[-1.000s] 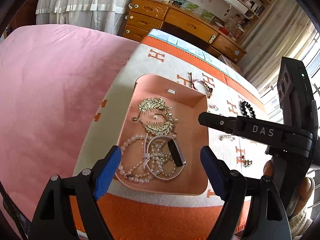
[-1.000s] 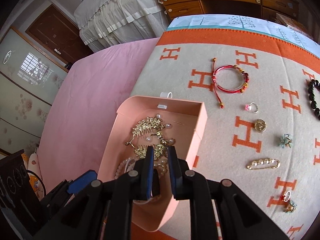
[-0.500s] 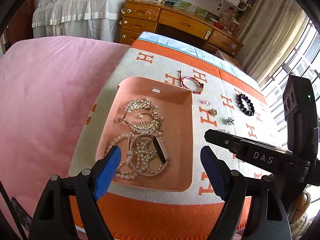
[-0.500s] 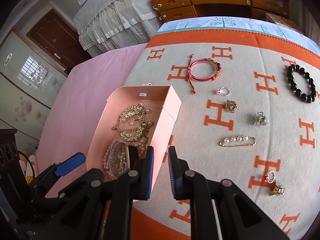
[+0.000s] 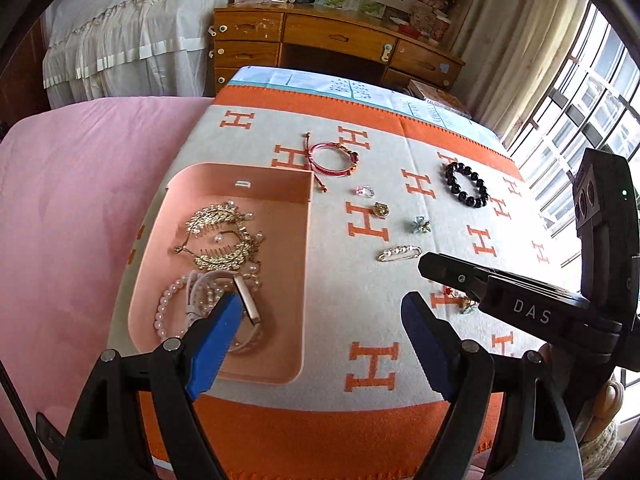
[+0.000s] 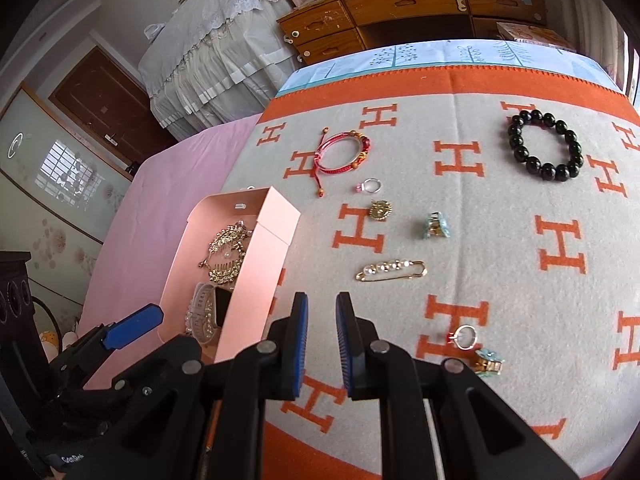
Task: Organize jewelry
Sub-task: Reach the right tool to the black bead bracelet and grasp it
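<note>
1. Left gripper: jaws spread wide, nothing between them. It hangs over the near right edge of the pink box.
2. Right gripper: jaws nearly closed with a narrow gap, nothing held. It sits above the blanket, just right of the box.
3. The box holds gold hair combs, a pearl strand and a white watch band, all piled together.
4. Loose on the blanket, right of the box: red cord bracelet, black bead bracelet, pink-stone ring, gold brooch, blue hair clip, pearl pin.
5. Nearest the right gripper: red-stone ring, with a second blue clip touching or just beside it; can't tell which.
6. The blanket lies on a pink bed cover.
</note>
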`<action>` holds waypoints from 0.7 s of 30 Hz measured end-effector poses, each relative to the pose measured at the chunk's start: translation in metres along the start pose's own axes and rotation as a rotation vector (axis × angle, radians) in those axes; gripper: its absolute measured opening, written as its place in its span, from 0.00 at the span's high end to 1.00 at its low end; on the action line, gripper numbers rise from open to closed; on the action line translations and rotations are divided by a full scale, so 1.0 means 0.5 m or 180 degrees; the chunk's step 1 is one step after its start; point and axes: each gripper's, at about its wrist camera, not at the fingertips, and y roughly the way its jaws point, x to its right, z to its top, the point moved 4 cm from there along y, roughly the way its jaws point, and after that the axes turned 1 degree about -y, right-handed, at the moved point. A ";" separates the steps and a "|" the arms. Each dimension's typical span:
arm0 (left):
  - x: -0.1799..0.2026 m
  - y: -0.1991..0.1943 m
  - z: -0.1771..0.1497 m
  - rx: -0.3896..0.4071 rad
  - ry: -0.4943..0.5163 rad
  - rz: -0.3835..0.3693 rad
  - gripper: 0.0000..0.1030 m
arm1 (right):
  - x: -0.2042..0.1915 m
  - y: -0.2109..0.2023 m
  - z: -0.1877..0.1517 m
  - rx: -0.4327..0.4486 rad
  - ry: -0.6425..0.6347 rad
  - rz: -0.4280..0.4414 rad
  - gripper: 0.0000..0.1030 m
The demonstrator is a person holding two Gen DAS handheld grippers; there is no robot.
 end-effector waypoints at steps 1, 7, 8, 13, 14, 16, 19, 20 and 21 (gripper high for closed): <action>0.012 0.001 0.001 -0.0004 0.0041 0.0009 0.20 | 0.010 -0.005 -0.001 0.0019 0.0023 0.0002 0.86; 0.079 0.006 0.020 0.0009 0.0257 0.0050 0.15 | 0.073 -0.036 0.001 0.0121 0.0178 -0.0004 0.86; 0.088 0.008 0.025 -0.0004 0.0277 0.0037 0.15 | 0.084 -0.043 0.002 0.0144 0.0197 -0.0020 0.86; 0.128 0.014 0.071 -0.0001 0.0380 0.0057 0.15 | 0.141 -0.086 0.024 0.0296 0.0289 -0.0150 0.86; 0.136 0.014 0.085 0.0005 0.0390 0.0056 0.15 | 0.152 -0.096 0.031 0.0336 0.0302 -0.0198 0.86; 0.152 0.016 0.116 0.0004 0.0405 0.0016 0.15 | 0.180 -0.120 0.048 0.0413 0.0333 -0.0305 0.86; 0.178 0.024 0.165 0.0017 0.0500 0.0028 0.15 | 0.219 -0.150 0.083 0.0493 0.0378 -0.0446 0.86; 0.187 0.029 0.183 0.0019 0.0529 0.0045 0.15 | 0.233 -0.157 0.096 0.0508 0.0387 -0.0508 0.86; 0.194 0.033 0.199 0.0010 0.0540 0.0047 0.15 | 0.246 -0.163 0.109 0.0514 0.0401 -0.0573 0.86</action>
